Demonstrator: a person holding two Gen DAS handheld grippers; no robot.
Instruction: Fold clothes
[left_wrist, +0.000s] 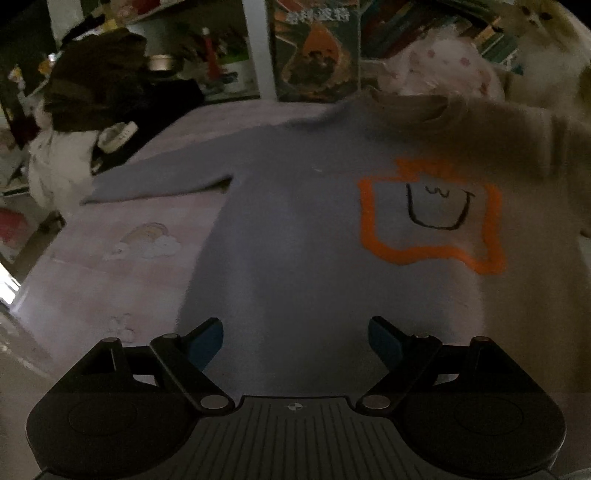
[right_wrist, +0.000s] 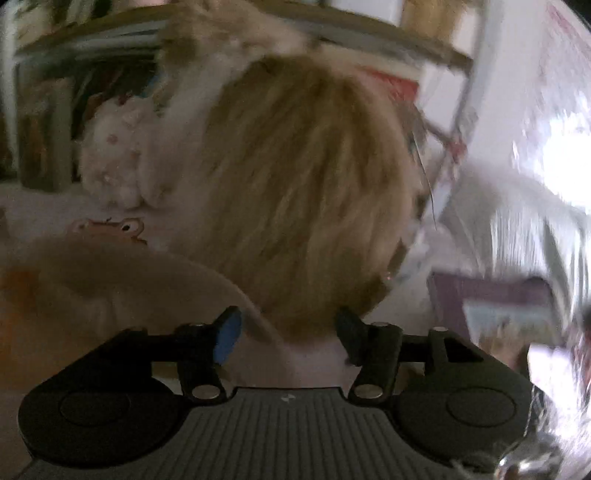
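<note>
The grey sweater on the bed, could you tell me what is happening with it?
A grey knitted sweater with an orange outlined square lies spread front-up on the pale pink bedsheet, one sleeve stretched sideways. The left hand-held gripper hovers open over its hem, holding nothing. The right hand-held gripper, jaws apart, faces a tan furry thing. No fold shows.

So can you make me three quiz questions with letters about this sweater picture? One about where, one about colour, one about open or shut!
1. Where does the sweater lie?
A. on a pinkish bedsheet
B. on a hanger
C. in a basket

2. What colour is the outline drawn on its front?
A. green
B. orange
C. purple

3. How does the left gripper stand?
A. shut on a sock
B. shut on a sleeve
C. open, holding nothing

Answers: 1 A, sheet shows beside the spread sweater; 2 B, the orange square frames a smiling face; 3 C, its fingers stand apart above the hem.
</note>
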